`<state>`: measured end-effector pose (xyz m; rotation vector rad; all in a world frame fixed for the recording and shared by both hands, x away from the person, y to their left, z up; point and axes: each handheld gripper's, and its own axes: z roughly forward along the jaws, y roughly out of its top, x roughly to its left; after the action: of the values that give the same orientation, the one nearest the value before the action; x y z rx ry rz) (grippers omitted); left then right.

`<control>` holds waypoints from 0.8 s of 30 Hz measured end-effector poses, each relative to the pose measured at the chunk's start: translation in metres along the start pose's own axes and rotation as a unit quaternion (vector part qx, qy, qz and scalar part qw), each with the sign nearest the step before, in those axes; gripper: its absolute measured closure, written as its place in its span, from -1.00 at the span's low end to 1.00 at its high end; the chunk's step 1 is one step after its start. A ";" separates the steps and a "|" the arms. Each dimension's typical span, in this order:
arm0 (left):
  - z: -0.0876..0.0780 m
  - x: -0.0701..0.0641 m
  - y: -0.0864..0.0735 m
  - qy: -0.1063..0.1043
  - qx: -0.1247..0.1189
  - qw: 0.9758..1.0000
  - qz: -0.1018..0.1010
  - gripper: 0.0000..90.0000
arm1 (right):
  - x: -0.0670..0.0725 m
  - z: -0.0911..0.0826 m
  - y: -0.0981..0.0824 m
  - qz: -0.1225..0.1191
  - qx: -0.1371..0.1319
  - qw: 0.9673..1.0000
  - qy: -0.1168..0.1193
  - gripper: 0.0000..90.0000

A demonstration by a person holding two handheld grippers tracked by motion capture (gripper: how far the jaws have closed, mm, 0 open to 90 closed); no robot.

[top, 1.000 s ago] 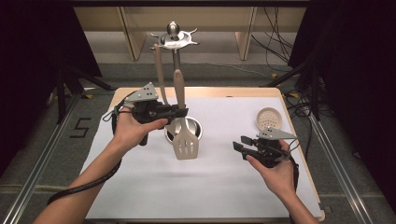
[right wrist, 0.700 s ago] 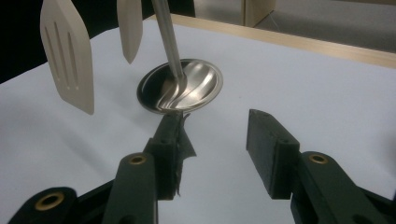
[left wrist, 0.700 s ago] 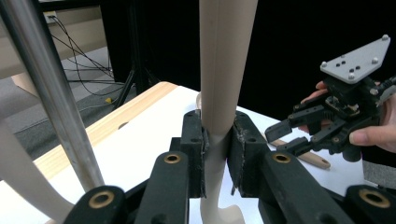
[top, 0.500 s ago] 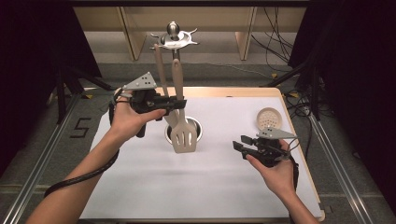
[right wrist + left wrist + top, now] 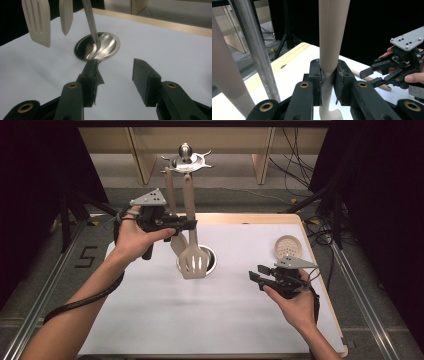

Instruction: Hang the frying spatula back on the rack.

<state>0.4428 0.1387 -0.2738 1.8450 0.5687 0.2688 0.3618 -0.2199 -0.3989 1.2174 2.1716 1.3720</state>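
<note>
- Rising since the earlier frame: left gripper [image 5: 186, 224] w/ the beige slotted plastic spatula [image 5: 192, 261], whose blade is now hanging just above the round steel base [image 5: 212, 261] of the utensil stand.
- Left jaws are clamping the spatula's handle mid-length, as the left gripper view shows; handle top is nearing the hooked steel crown [image 5: 186, 162].
- Judged: hanging the spatula on a hook is coming next.
- Right gripper [image 5: 258, 279] is idling over the white table sheet [image 5: 200, 320], jaws apart, nothing between them.
</note>
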 end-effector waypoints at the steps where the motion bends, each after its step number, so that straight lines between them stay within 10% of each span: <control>1: 0.000 0.000 0.000 0.000 0.000 1.000 0.000 0.71 | 0.000 0.000 0.000 0.000 0.000 1.000 0.000 0.26; 24: 0.009 0.016 0.002 0.002 0.005 1.000 -0.029 0.70 | -0.004 0.002 0.000 -0.020 -0.011 1.000 0.001 0.25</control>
<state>0.4611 0.1385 -0.2771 1.8358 0.6262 0.2313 0.3654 -0.2219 -0.4008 1.1600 2.1640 1.3780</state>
